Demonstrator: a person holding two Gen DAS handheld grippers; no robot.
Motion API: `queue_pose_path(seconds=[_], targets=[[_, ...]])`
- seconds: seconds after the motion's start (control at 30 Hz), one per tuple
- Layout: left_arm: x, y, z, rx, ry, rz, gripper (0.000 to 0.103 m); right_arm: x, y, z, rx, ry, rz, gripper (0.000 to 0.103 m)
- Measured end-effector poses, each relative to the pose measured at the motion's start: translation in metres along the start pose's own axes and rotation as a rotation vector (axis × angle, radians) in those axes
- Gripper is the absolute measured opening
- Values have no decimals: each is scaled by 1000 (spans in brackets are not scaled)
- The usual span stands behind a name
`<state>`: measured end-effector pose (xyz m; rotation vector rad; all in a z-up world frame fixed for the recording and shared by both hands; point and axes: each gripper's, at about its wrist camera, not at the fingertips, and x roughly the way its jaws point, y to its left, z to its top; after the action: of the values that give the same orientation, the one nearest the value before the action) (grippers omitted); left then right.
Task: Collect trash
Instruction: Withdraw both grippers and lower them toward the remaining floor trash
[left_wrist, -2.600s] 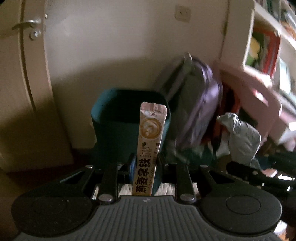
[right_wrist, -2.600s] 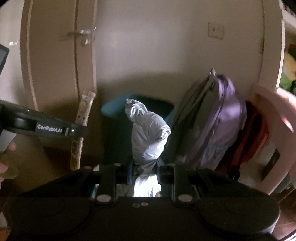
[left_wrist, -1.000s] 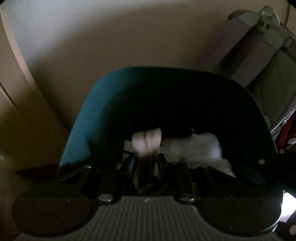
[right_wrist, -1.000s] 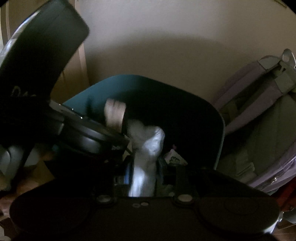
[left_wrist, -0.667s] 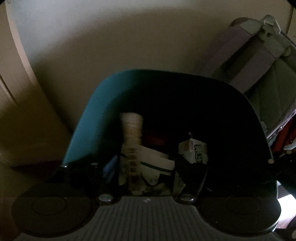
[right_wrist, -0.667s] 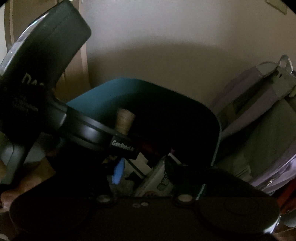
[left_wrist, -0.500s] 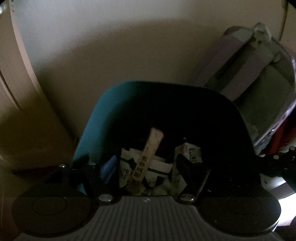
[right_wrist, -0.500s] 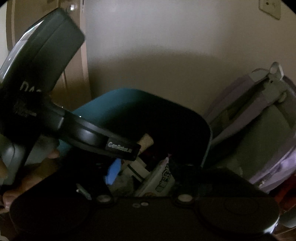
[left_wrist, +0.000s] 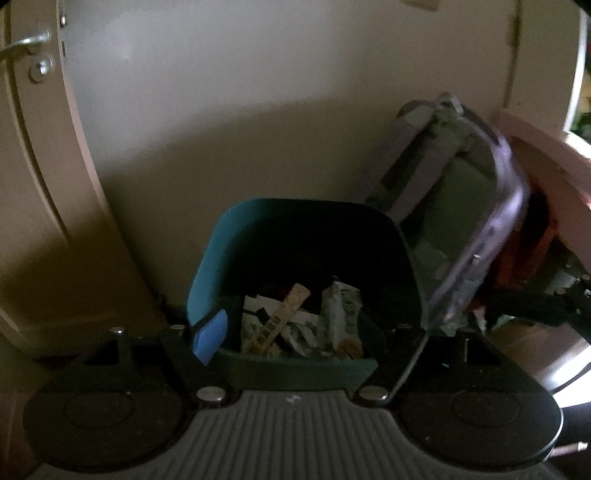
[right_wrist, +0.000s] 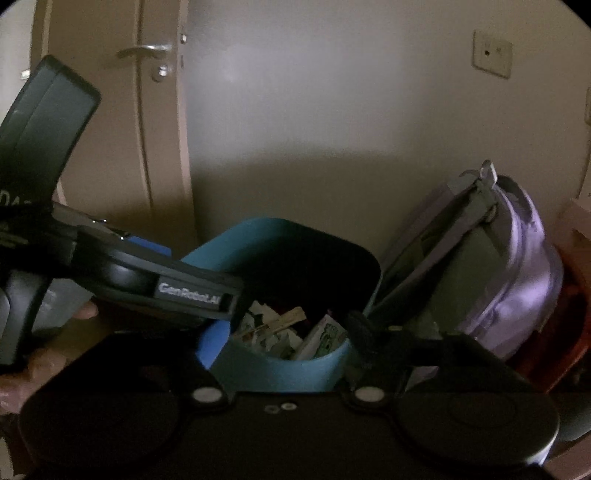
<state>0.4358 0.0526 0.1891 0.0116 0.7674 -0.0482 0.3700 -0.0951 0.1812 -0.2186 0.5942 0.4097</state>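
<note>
Beside the teal bin (left_wrist: 207, 266), a purple backpack (left_wrist: 480, 221) leans; both grippers' jaws are opening, empty.

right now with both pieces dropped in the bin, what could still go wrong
1. The long coffee sachet leans on the other trash near the front rim of the teal bin; it could slide out if the bin is knocked.
2. The purple backpack leans close against the bin, so a bump could shove or tip it.
3. Both hand-held grippers, left and right, have empty, opening jaws and sit close together; they might collide as they pull away.
</note>
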Motion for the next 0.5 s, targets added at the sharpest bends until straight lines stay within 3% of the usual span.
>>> queue_pose_path(seconds=[0.3, 0.5], targets=[[-81, -9, -50, 29, -73, -18, 81, -70, 16, -39, 11, -36, 43, 83], [-115, -16, -95, 35, -105, -21, 81, -104, 26, -74, 25, -36, 78, 88]])
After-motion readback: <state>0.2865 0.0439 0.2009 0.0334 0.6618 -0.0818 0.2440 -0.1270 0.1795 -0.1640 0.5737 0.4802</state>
